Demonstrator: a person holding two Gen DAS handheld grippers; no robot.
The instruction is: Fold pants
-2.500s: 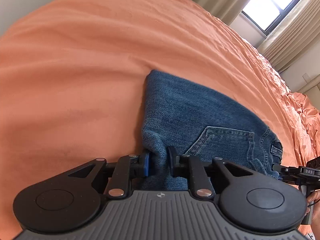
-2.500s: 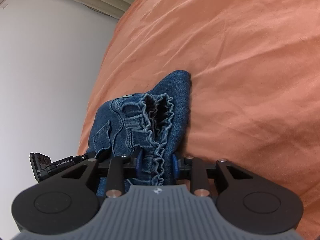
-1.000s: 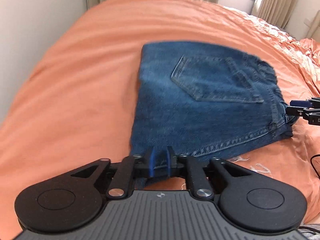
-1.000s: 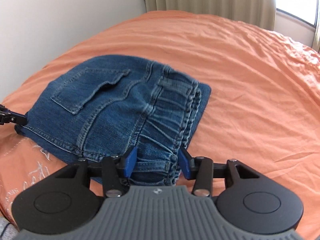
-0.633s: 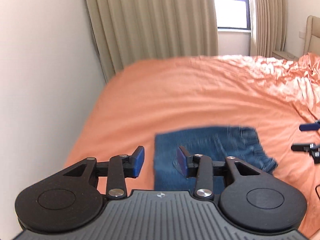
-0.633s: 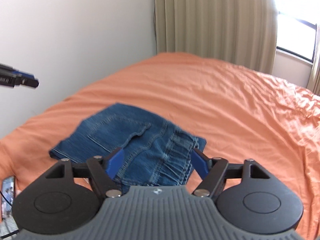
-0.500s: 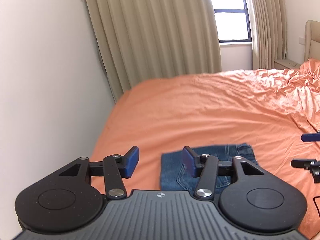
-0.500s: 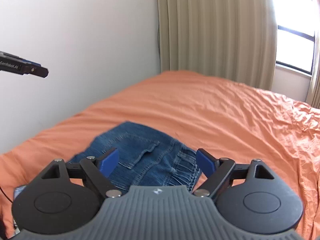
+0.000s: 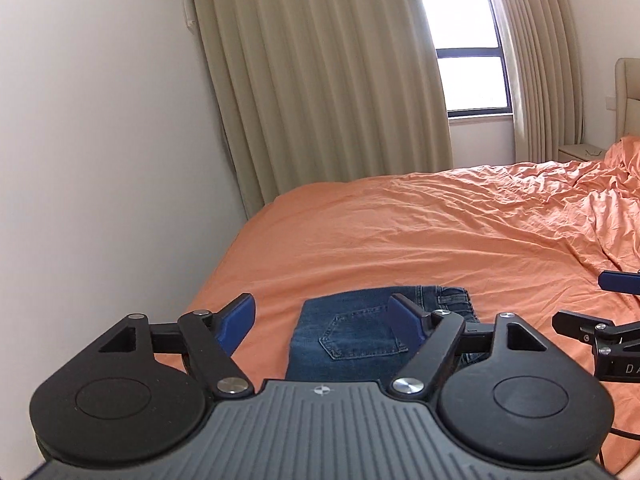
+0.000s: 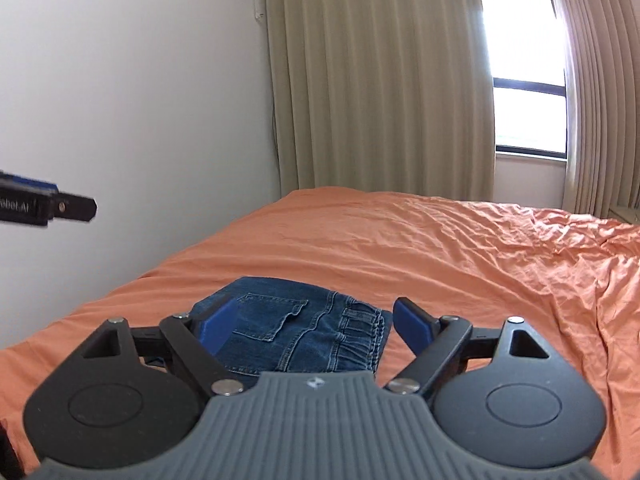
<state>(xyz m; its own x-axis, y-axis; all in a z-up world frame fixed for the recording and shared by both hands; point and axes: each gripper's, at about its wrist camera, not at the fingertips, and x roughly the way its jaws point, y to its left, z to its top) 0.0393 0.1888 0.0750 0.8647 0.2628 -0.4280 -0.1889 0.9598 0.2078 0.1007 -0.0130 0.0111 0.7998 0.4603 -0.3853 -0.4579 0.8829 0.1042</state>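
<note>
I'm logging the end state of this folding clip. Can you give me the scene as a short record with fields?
surface: bed with orange sheet
item: jeans, folded into a compact stack, back pocket up, lying flat on the bed
left gripper: open, empty, raised above the jeans
right gripper: open, empty, raised above the jeans
contact: neither gripper touches the jeans
background: white wall, beige curtains, window
task state: fold looks done
</note>
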